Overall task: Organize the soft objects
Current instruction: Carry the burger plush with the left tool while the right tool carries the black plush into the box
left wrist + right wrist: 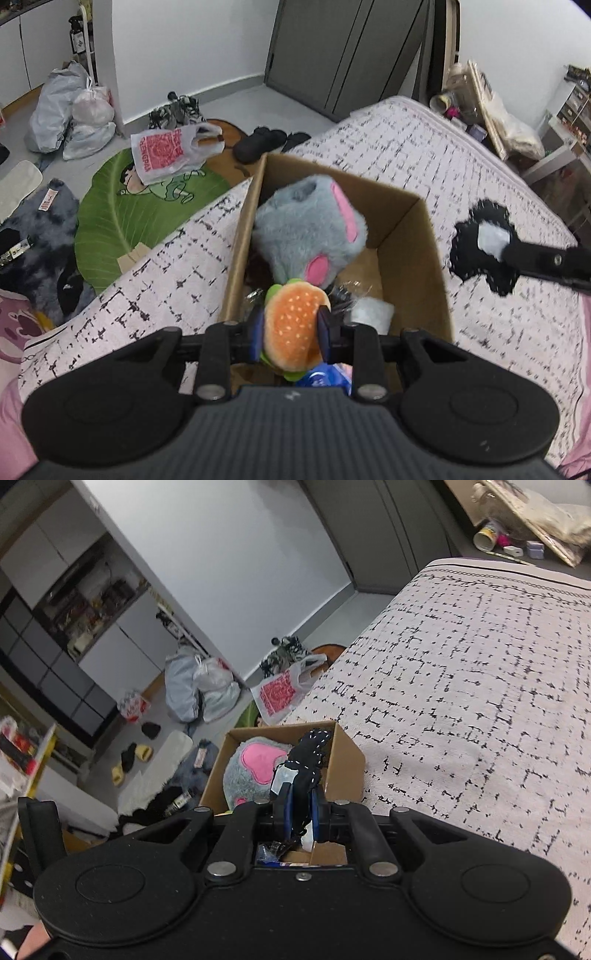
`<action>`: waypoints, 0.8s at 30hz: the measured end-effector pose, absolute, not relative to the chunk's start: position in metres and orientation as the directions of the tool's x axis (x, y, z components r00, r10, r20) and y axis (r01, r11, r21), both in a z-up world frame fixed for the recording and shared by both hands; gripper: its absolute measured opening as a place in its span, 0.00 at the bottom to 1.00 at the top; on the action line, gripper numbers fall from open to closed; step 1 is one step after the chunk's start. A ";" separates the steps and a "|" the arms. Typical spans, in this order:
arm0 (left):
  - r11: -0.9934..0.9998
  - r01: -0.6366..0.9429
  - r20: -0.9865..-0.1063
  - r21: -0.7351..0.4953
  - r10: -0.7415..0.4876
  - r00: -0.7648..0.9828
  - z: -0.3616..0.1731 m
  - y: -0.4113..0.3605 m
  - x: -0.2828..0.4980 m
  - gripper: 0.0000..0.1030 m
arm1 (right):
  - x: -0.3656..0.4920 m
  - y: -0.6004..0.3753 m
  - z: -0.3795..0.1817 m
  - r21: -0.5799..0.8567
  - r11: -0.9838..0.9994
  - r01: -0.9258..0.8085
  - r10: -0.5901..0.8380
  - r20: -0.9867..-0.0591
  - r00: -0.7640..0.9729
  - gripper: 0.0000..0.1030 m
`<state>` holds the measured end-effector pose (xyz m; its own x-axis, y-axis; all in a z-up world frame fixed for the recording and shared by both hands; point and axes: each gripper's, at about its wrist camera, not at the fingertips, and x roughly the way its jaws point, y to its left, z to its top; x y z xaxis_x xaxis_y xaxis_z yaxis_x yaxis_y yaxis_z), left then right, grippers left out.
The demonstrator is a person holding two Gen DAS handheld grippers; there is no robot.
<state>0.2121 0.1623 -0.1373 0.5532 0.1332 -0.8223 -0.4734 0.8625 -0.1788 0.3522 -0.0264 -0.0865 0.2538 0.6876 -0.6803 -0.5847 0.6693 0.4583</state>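
Over on the left wrist view: holding a plush burger [293,325] right above the near end of the cardboard box [406,236] sitting on the bed [461,155], probably lining up for a drop beside the grey-and-pink plush [310,232] already lying inside. Left gripper [291,328] pinching narrow, pads squeezing both sides of the bun. Off to the right, hanging over the bedspread, a black fabric piece [480,247] with a white tag.

Switching to the right wrist view: same black fabric piece [308,764] (white stitching along the edge) clamped in the right gripper [301,808], nearly closed, dangling toward the box [343,760]. Likely heading in next.
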 end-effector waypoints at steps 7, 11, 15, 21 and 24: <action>0.875 -0.455 -0.840 -0.165 0.117 0.530 -0.148 0.160 0.217 0.31 | 0.355 -0.002 -0.090 0.411 0.661 -0.628 0.664 -0.711 0.232 0.10; 0.868 -0.461 -0.825 -0.182 0.120 0.552 -0.141 0.159 0.212 0.41 | 0.357 0.006 -0.091 0.381 0.660 -0.647 0.645 -0.729 0.228 0.10; 0.865 -0.470 -0.804 -0.179 0.147 0.577 -0.128 0.157 0.204 0.51 | 0.359 0.012 -0.090 0.350 0.660 -0.664 0.627 -0.745 0.230 0.10; 0.845 -0.491 -0.776 -0.213 0.158 0.610 -0.115 0.153 0.187 0.65 | 0.359 0.028 -0.090 0.300 0.638 -0.709 0.603 -0.767 0.219 0.10; 0.835 -0.517 -0.754 -0.190 0.213 0.621 -0.107 0.148 0.177 0.78 | 0.359 0.037 -0.093 0.270 0.633 -0.726 0.586 -0.780 0.220 0.10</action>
<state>0.1773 0.1481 -0.1074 0.6213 0.2132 -0.7540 -0.5170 0.8346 -0.1900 0.3592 0.0369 -0.0926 0.2199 0.5857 -0.7801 -0.7258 0.6326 0.2704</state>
